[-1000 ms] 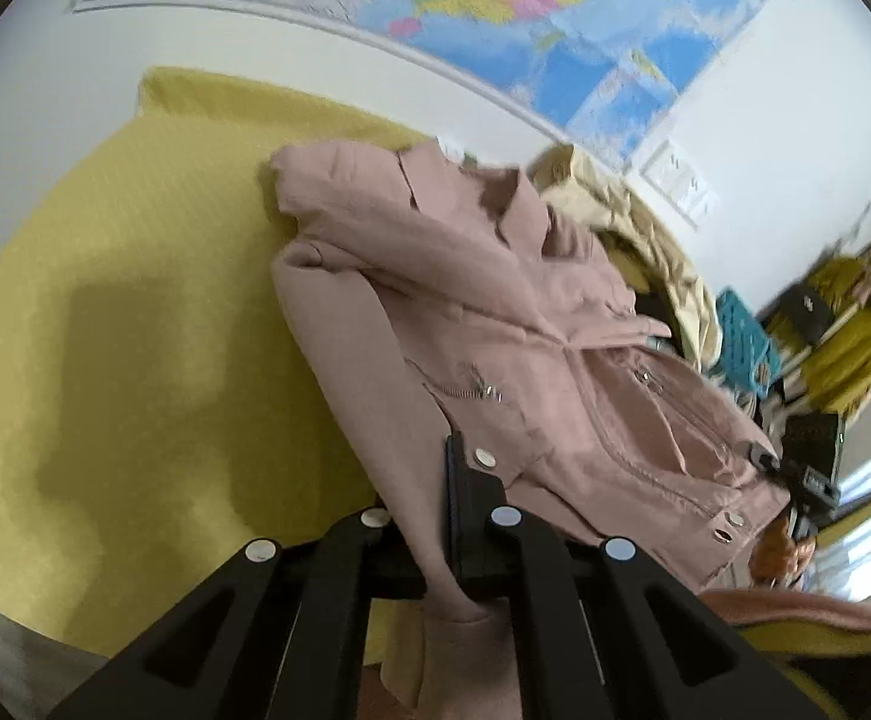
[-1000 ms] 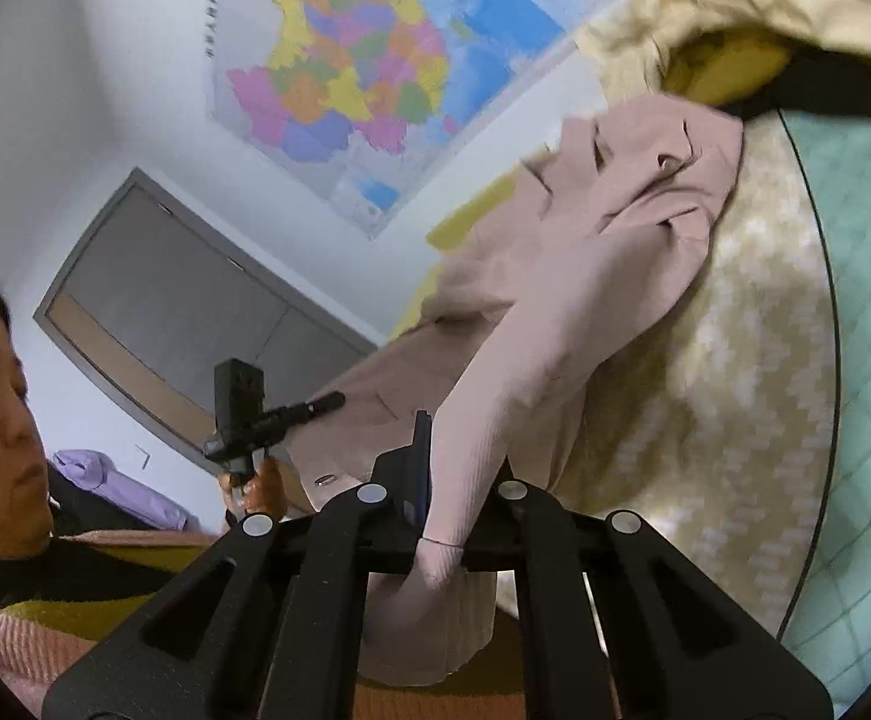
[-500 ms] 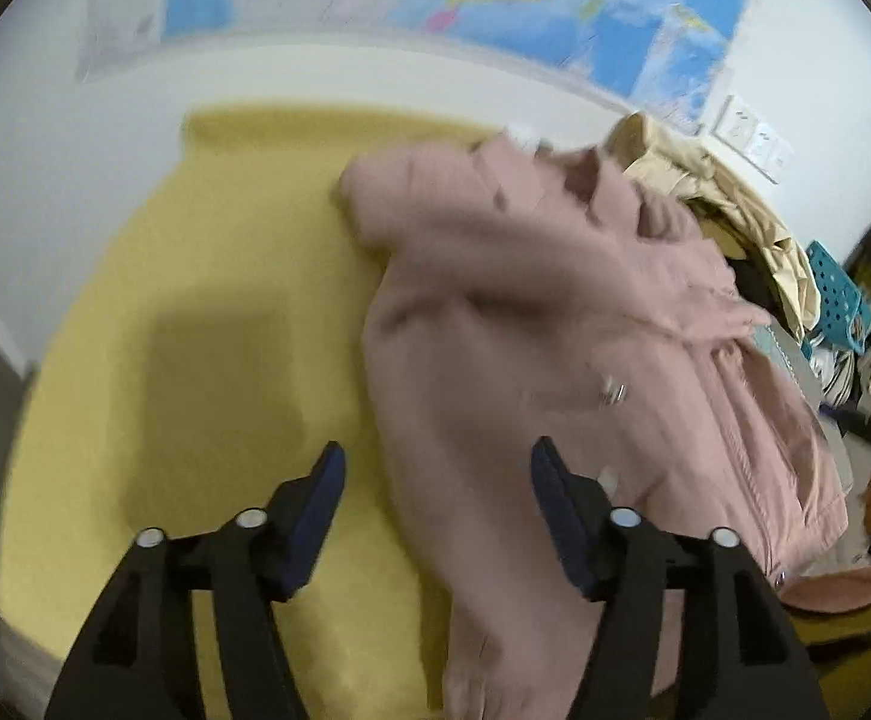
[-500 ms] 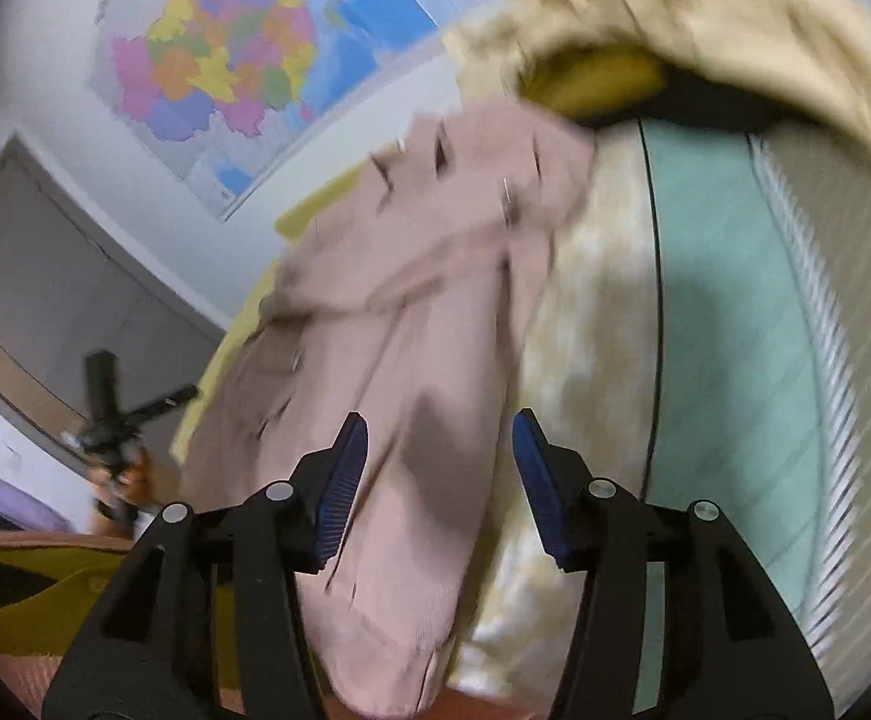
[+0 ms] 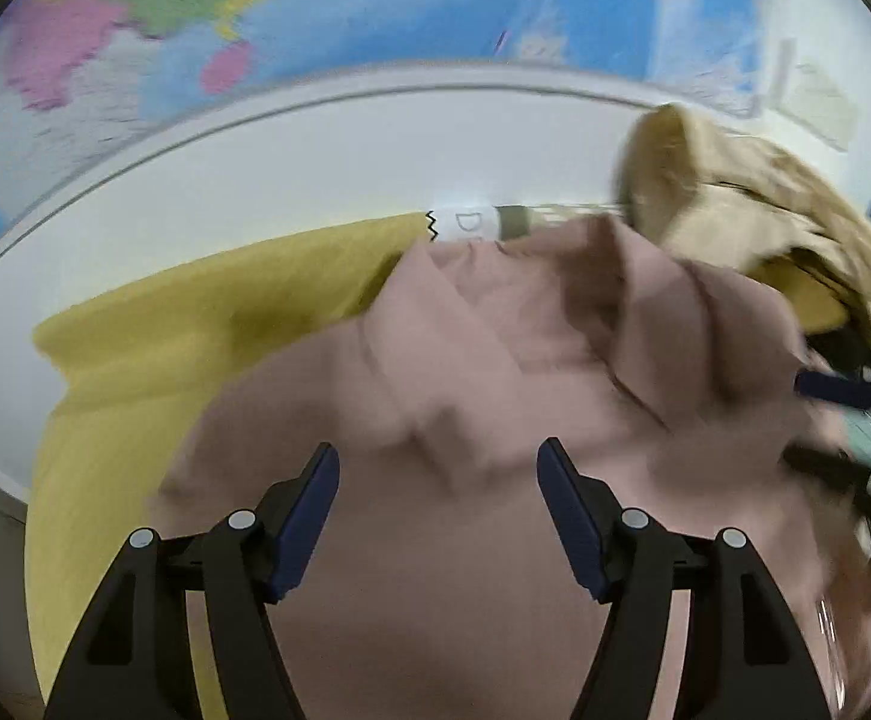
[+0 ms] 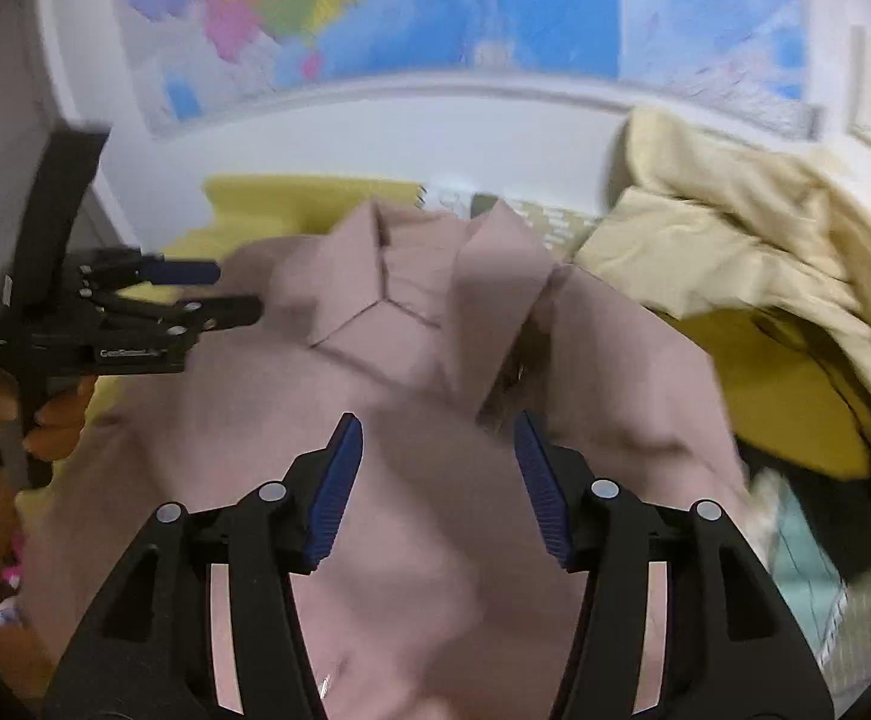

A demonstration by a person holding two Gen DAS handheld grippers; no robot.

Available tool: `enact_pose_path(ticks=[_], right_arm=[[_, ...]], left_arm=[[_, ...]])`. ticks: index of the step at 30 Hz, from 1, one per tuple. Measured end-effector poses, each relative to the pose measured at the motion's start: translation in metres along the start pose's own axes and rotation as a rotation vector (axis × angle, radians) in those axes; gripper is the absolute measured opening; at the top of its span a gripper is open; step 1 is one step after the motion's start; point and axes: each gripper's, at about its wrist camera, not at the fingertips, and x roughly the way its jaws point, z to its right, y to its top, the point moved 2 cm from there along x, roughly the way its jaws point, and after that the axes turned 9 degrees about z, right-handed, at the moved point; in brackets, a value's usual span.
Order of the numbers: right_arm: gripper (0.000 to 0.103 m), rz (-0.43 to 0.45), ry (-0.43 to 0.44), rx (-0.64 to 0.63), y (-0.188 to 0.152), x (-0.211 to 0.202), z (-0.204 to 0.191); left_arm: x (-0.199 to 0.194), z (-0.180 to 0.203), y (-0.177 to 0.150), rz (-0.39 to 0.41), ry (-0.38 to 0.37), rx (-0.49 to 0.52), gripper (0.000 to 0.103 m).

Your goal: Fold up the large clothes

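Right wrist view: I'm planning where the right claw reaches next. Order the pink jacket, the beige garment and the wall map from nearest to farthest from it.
1. Pink jacket: directly under the open right claw.
2. Beige garment: heaped beyond, to the right.
3. Wall map: on the wall behind, top.

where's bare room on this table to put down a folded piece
Bare yellow cover lies left of the pink jacket, running back to the white wall. The right side is crowded: the beige clothes pile butts against the jacket.

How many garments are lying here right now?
2: a pink jacket spread on the yellow cover under both grippers, and a cream garment heaped to its right. More may be hidden beneath.
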Motion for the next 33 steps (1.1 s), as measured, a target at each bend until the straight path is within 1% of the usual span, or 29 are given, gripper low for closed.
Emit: enact_pose_path(ticks=[2,3,4,5,6,7,8,9,10,11,12,14,16,17,20,22,24,25,26,27,28,29,30,31,32,33], right_arm=[[0.053,-0.046,-0.003,0.026,0.007,0.033,0.006],[0.054,-0.058,-0.019,0.037,0.009,0.045,0.009],[0.054,-0.065,-0.031,0.042,0.010,0.053,0.012],[0.054,-0.076,-0.032,0.055,0.011,0.064,0.016],[0.053,-0.081,-0.037,0.062,0.013,0.069,0.018],[0.049,-0.084,-0.046,0.061,0.015,0.076,0.019],[0.045,-0.095,-0.061,0.048,0.016,0.082,0.020],[0.029,-0.106,-0.070,0.045,0.016,0.086,0.022],[0.005,-0.121,-0.072,0.051,0.016,0.091,0.024],[0.004,-0.130,-0.059,0.055,0.018,0.093,0.027],[0.004,-0.117,-0.064,0.057,0.019,0.092,0.029],[0.003,-0.074,-0.076,0.045,0.027,0.084,0.033],[0.003,-0.025,-0.051,0.069,0.038,0.071,0.037],[0.003,-0.001,-0.043,0.069,0.045,0.064,0.038],[0.003,0.053,-0.027,0.073,0.065,0.050,0.043],[0.003,0.089,-0.026,0.095,0.077,0.043,0.048],[0.003,0.118,-0.016,0.137,0.080,0.042,0.059],[0.003,0.110,-0.020,0.140,0.079,0.046,0.061],[0.003,0.101,-0.029,0.139,0.076,0.051,0.062],[0.003,0.077,-0.035,0.148,0.070,0.061,0.066],[0.003,0.059,-0.030,0.153,0.068,0.069,0.066],[0.003,0.034,-0.044,0.153,0.062,0.079,0.068],[0.003,0.020,-0.056,0.155,0.057,0.082,0.071],[0.003,0.002,-0.048,0.165,0.050,0.086,0.075],[0.003,-0.031,-0.029,0.181,0.044,0.089,0.078],[0.003,-0.052,-0.013,0.190,0.040,0.089,0.080]], left_arm=[[0.027,0.003,0.012,-0.038,0.016,0.010,0.066],[0.042,0.004,0.016,-0.065,0.033,0.010,0.066],[0.053,0.004,0.019,-0.083,0.031,0.010,0.066],[0.063,0.005,0.021,-0.101,0.019,0.016,0.071],[0.069,0.005,0.021,-0.111,0.019,0.024,0.071],[0.077,0.004,0.023,-0.113,0.040,0.036,0.071],[0.082,0.003,0.024,-0.113,0.047,0.033,0.066],[0.084,0.001,0.025,-0.111,0.045,0.028,0.048],[0.084,-0.002,0.027,-0.099,0.067,0.027,0.037],[0.082,-0.004,0.029,-0.082,0.073,0.029,0.019],[0.078,-0.007,0.032,-0.067,0.062,0.022,0.007],[0.069,-0.013,0.038,-0.040,0.038,0.003,0.003],[0.059,-0.018,0.043,-0.012,0.038,-0.009,0.002],[0.053,-0.022,0.048,0.008,0.030,-0.029,0.002],[0.038,-0.032,0.066,0.061,0.038,-0.062,0.002],[0.028,-0.038,0.079,0.111,0.076,-0.062,0.000],[0.024,-0.044,0.089,0.157,0.090,-0.072,0.000],[0.026,-0.043,0.091,0.155,0.087,-0.077,0.000],[0.033,-0.044,0.090,0.133,0.070,-0.076,0.000],[0.038,-0.044,0.087,0.115,0.074,-0.073,0.000],[0.047,-0.041,0.079,0.092,0.077,-0.051,0.000],[0.055,-0.035,0.074,0.076,0.073,-0.023,0.002],[0.062,-0.031,0.069,0.058,0.080,0.001,0.004],[0.064,-0.030,0.063,0.047,0.088,0.016,0.004],[0.066,-0.029,0.057,0.042,0.086,0.030,0.006],[0.067,-0.029,0.051,0.038,0.084,0.047,0.015]])
